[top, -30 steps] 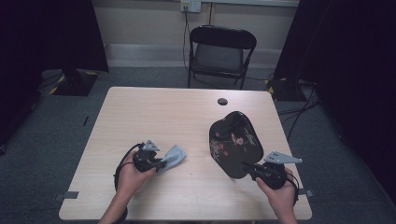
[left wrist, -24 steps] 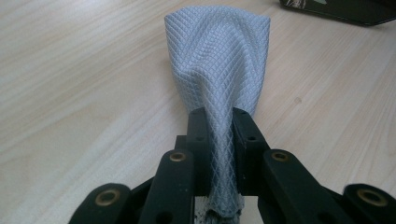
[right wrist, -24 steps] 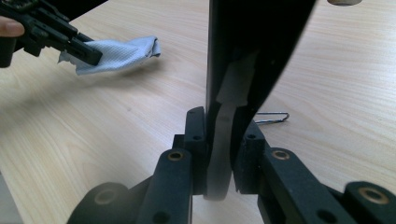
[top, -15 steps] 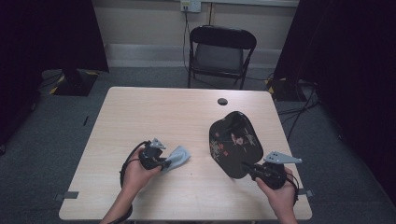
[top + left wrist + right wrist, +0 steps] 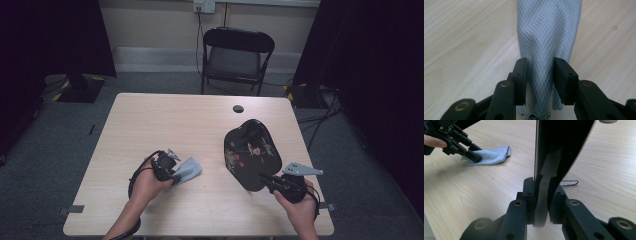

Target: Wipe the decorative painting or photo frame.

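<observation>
The left gripper, whose jaws have just been opening around the grey cloth, is hiding its near end, while the right gripper is pinching the black tray.

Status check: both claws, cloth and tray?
Left claw just opening, grey cloth loose between the jaws, flat on the table. Right claw shut on the black tray, held tilted up. Nothing between them.
</observation>
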Demonstrator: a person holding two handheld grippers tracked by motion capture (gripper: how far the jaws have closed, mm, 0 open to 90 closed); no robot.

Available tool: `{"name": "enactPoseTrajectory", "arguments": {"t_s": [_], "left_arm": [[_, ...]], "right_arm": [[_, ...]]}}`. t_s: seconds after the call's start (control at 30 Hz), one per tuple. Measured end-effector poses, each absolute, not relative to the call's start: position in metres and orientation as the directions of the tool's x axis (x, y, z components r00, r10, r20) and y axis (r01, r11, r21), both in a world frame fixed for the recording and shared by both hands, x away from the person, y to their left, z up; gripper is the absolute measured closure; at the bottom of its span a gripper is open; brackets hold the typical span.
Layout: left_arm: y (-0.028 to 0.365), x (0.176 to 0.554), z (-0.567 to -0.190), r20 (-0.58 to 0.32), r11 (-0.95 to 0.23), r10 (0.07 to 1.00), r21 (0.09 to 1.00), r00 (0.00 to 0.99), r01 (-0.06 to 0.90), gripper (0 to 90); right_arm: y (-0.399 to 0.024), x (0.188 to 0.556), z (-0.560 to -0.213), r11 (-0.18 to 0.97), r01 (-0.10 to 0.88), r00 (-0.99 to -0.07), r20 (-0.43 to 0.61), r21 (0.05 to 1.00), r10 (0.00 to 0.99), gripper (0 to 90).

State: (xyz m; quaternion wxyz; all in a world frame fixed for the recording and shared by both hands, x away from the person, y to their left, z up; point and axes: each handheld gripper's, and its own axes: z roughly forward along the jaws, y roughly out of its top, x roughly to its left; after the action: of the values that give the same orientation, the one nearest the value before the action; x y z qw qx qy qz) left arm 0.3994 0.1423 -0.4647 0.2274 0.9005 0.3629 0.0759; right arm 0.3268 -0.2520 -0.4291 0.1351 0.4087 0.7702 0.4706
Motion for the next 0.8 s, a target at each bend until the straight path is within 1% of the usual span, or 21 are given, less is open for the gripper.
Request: {"name": "enactPoseTrajectory", "arguments": {"t_s": [0.07, 0.17, 0.23, 0.3, 0.4, 0.53, 0.63, 0.8], "left_arm": [[0.14, 0.4, -0.464, -0.023, -0.646, 0.682, 0.45, 0.731, 0.617, 66.5], [0.135, 0.399, -0.462, -0.025, -0.664, 0.668, 0.429, 0.743, 0.612, 76.4], [0.133, 0.4, -0.461, -0.025, -0.666, 0.671, 0.419, 0.741, 0.617, 78.9], [0.134, 0.4, -0.461, -0.04, -0.655, 0.678, 0.422, 0.734, 0.627, 79.6], [0.138, 0.402, -0.46, -0.113, -0.614, 0.685, 0.442, 0.72, 0.654, 80.1], [0.138, 0.402, -0.445, -0.114, -0.614, 0.672, 0.466, 0.731, 0.637, 80.1], [0.135, 0.402, -0.43, -0.154, -0.582, 0.658, 0.516, 0.737, 0.628, 80.1], [0.124, 0.403, -0.405, -0.136, -0.573, 0.645, 0.565, 0.752, 0.594, 80.1]], "right_arm": [[-0.252, 0.327, -0.429, 0.224, 0.502, -0.629, 0.175, 0.836, 0.757, 78.8], [-0.252, 0.327, -0.429, 0.223, 0.502, -0.628, 0.175, 0.835, 0.758, 78.8], [-0.252, 0.327, -0.429, 0.222, 0.502, -0.628, 0.175, 0.836, 0.758, 78.8], [-0.252, 0.327, -0.429, 0.222, 0.502, -0.628, 0.175, 0.836, 0.758, 78.8], [-0.252, 0.327, -0.429, 0.222, 0.502, -0.627, 0.175, 0.836, 0.759, 78.8], [-0.252, 0.327, -0.429, 0.219, 0.507, -0.627, 0.182, 0.834, 0.758, 78.9], [-0.252, 0.327, -0.429, 0.22, 0.507, -0.627, 0.182, 0.834, 0.757, 78.9], [-0.252, 0.327, -0.429, 0.218, 0.506, -0.625, 0.181, 0.835, 0.759, 78.9]]}}
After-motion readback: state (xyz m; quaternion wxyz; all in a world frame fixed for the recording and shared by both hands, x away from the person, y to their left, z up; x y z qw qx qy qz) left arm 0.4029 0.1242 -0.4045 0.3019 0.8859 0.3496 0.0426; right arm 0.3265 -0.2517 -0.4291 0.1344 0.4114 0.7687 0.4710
